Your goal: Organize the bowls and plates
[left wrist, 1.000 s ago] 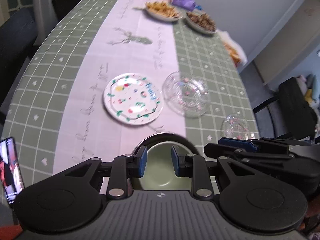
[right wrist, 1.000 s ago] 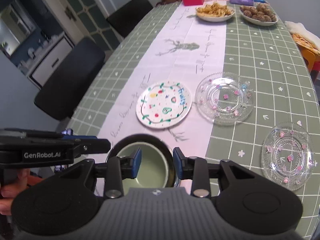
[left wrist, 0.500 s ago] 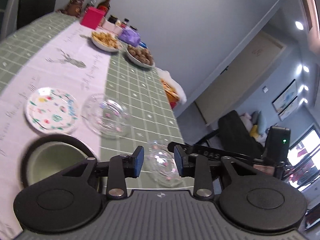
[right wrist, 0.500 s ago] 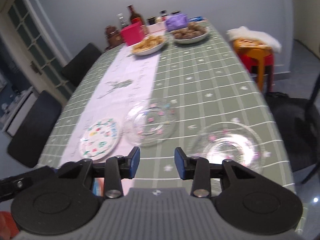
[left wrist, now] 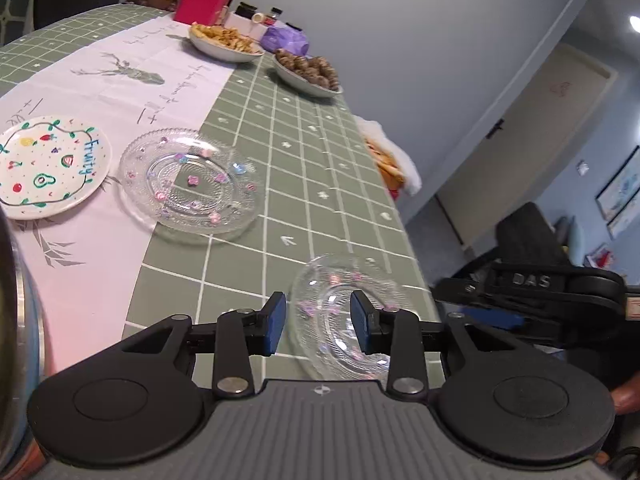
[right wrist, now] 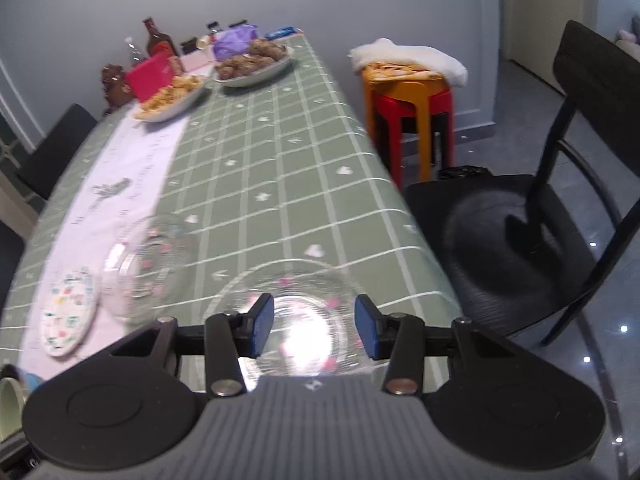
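A small clear glass plate (left wrist: 336, 308) with pink flowers lies near the table's right edge. My left gripper (left wrist: 318, 320) hovers over its near left part, jaws opening, pads touching nothing. My right gripper (right wrist: 315, 322) hangs above the same small glass plate (right wrist: 308, 304), jaws also opening with nothing gripped. A larger glass plate (left wrist: 192, 184) and a painted fruit plate (left wrist: 48, 164) lie further left on the white runner. The dark rim of a green bowl (left wrist: 16, 320) shows at the far left edge. In the right wrist view the pictures are blurred.
Two dishes of food (left wrist: 228, 42), a red box (left wrist: 202, 6) and bottles stand at the far end of the table. Beside the table's right edge are stacked stools (right wrist: 408, 92) under a cloth and a black chair (right wrist: 520, 232).
Both grippers swung right, away from the green bowl, and down over the small glass plate. Their jaws stand wider than before.
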The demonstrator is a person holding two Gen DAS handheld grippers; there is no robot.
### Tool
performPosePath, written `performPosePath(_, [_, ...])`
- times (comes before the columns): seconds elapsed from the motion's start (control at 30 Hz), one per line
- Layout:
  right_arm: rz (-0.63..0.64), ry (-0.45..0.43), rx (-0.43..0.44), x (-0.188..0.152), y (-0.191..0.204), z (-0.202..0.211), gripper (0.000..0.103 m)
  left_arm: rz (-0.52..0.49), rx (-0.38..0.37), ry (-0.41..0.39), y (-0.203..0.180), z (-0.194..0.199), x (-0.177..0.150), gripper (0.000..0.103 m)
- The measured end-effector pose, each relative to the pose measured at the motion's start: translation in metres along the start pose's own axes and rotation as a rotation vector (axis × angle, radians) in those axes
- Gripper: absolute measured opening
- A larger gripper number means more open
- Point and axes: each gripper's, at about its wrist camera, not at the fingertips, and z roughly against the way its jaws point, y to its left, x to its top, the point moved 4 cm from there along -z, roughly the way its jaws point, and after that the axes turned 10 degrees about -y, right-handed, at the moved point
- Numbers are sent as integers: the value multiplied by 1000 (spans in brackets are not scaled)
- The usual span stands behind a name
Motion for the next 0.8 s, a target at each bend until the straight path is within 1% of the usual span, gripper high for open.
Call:
performPosePath(0.07, [-19,42,-21,-3,-16,-15,44,-2,18,16,3,-11,-5,41])
performPosePath(0.17, [-83,96,-26,-9,-36,-30,43,1,31,23,8,-24,-10,41])
performPosePath(0.27, [-134,121,12,-10,-42,-37,39,0,19,51,10,-34,-14,41])
performPosePath(0.33, [-130,126,20,-10,-40,-39,38,0,22,62,11,-38,-17,41])
performPosePath(0.4, [-96,127,8,-12,-36,-40,35,-6,22,62,11,-41,-18,40])
performPosePath(0.47, [-76,127,-1,-14,-35,-42,34,-14,15,65,12,-45,-18,38])
performPosePath(0.53, [-85,126,-2,-15,-38,-44,29,-25,16,63,12,-47,-17,34])
performPosePath(0.57, [-101,131,7,-15,-41,-46,27,-27,16,64,11,-48,-17,33])
performPosePath(0.6, [-124,139,20,-15,-44,-48,21,-28,13,68,10,-49,-16,32])
performPosePath(0.67, [-174,160,40,-17,-49,-52,18,-30,7,77,10,-52,-17,24])
performPosePath(0.7, [-192,166,44,-17,-51,-52,15,-34,7,80,9,-53,-17,22])
performPosePath(0.8, [-226,174,51,-18,-54,-53,14,-47,4,77,9,-55,-17,18])
